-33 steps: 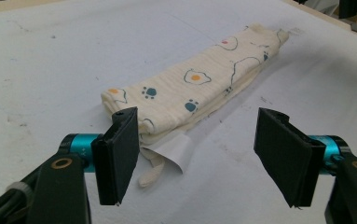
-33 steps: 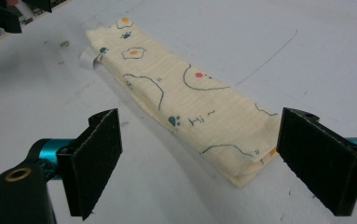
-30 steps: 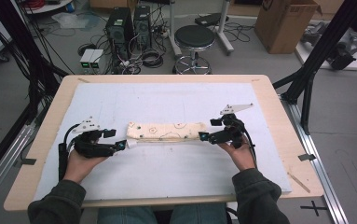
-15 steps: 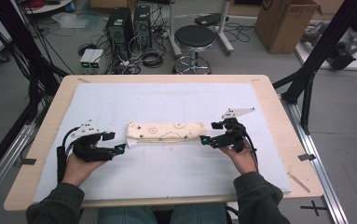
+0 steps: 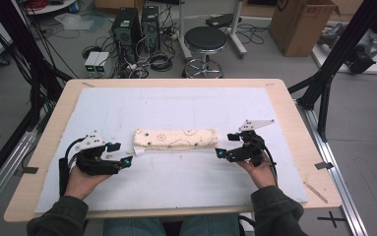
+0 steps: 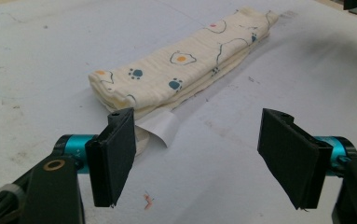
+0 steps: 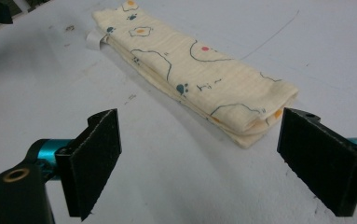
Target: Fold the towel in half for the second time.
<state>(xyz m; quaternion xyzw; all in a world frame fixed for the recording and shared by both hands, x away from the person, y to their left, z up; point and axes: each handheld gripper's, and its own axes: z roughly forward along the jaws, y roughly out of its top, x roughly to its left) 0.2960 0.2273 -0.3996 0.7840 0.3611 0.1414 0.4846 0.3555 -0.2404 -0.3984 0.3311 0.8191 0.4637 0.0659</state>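
Note:
A cream cloth (image 5: 175, 139) printed with eggs and paw marks lies folded into a long narrow strip on the white mat (image 5: 176, 108). A white label (image 6: 160, 129) sticks out at its left end. My left gripper (image 5: 127, 161) stands open just short of that end, a little toward the near side, with nothing between its jaws. In the left gripper view the cloth (image 6: 185, 70) runs away from the left gripper (image 6: 209, 161). My right gripper (image 5: 219, 153) is open beside the cloth's right end. That folded end (image 7: 241, 107) lies just ahead of the right gripper (image 7: 220, 163).
The mat covers most of a wooden table (image 5: 294, 128). A black frame leg (image 5: 324, 98) stands off the table's right edge. A stool (image 5: 205, 42), computer towers (image 5: 132, 24) and cables are on the floor beyond the far edge.
Both grippers have let go of the cloth's ends and drawn back toward the near edge. Their jaws now stand apart, and the cloth rests flat on the mat.

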